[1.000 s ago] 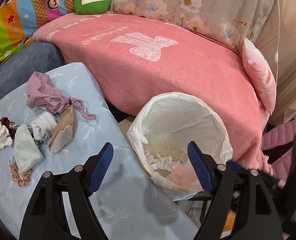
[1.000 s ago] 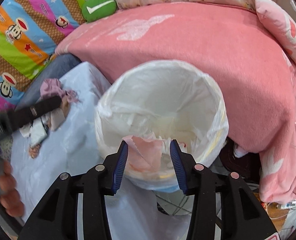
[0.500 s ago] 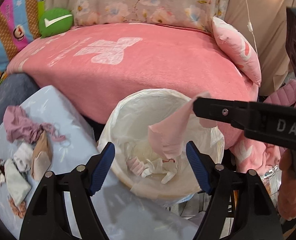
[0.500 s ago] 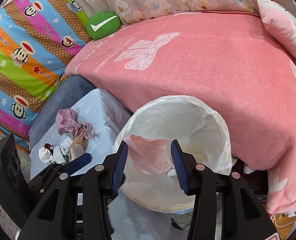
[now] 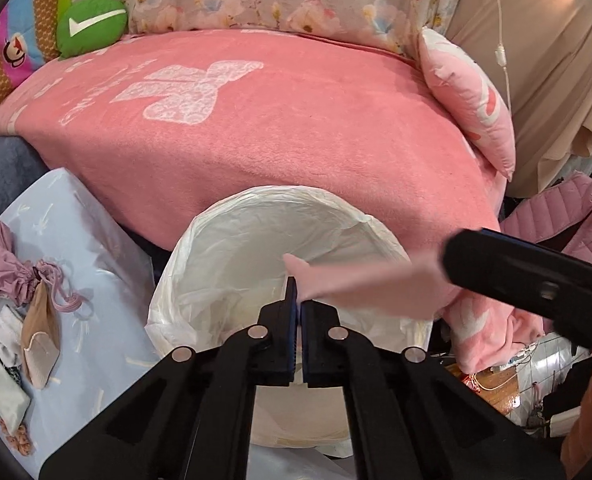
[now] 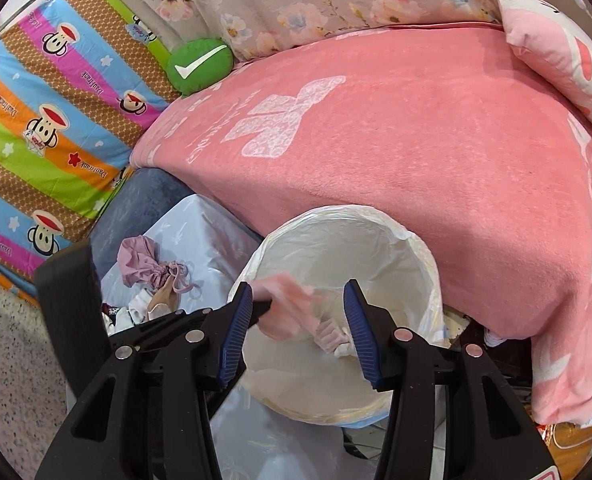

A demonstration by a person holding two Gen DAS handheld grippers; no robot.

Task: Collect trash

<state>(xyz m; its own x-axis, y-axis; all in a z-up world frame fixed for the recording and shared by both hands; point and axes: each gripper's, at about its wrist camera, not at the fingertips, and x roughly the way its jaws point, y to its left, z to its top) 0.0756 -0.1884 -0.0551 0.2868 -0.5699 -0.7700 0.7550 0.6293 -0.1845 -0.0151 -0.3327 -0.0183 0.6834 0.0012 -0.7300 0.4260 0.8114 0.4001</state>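
Pink scrap (image 5: pixel 368 292): thin, limp, almost weightless by the look of it, likely tissue or light cloth. Sagging and flapping easily, blurred in the right wrist view (image 6: pixel 284 304). Nothing fragile, nothing slippery. Best pinched at a corner or an edge, as here, since a hold in the middle would only bunch it. Liable to drift sideways when let go, so better dropped low over the opening.

Hanging over the mouth of the bin (image 5: pixel 256 196), one corner clenched in the left tool (image 5: pixel 296 292), the rest trailing out toward 3 o'clock in the left wrist view. Right tool (image 6: pixel 300 292) released, jaws spread wide on either side of the scrap, no grip apparent. More crumpled white and pink bits lying low inside the white liner.

At 9 o'clock of the bin, a pale blue surface (image 5: pixel 76 240) carrying a mauve drawstring pouch (image 5: pixel 0 264), a tan piece (image 5: pixel 40 336) and small white wads. At 12 o'clock, a bed under a pink blanket (image 5: pixel 296 128) with a white motif and script too distorted to read.

At 10 o'clock in the right wrist view, a striped monkey-print quilt (image 6: pixel 56 112) marked "Paul Frank", and a green cushion (image 6: pixel 200 64) bearing a white tick.
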